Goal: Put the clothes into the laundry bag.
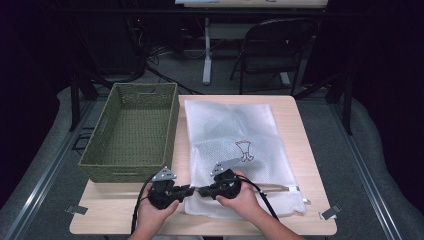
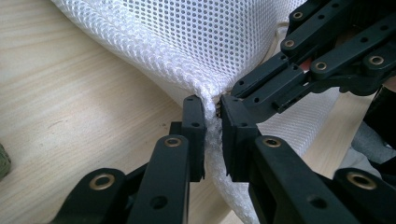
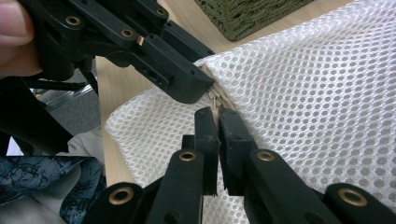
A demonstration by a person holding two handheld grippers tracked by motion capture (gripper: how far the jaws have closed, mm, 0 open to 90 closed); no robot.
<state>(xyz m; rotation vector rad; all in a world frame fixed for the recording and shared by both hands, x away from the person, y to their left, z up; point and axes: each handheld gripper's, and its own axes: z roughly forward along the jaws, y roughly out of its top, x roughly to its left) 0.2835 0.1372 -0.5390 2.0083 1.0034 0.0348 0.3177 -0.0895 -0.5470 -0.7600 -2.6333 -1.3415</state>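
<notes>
Left claw (image 2: 212,114) pinches the mesh bag's (image 1: 227,130) near corner. Right claw (image 3: 217,116) clamps that same edge just beside it, tips nearly touching.

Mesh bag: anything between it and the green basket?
Nothing visible. Both grippers, left and right, pinch the mesh bag at its near left edge; the woven basket sits right beside it, open-topped.

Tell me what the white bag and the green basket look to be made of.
White bag: soft synthetic mesh, judging by its regular round holes and limp folds. Green basket: tightly woven cord or fibre, matte olive; the exact fibre is unclear.
</notes>
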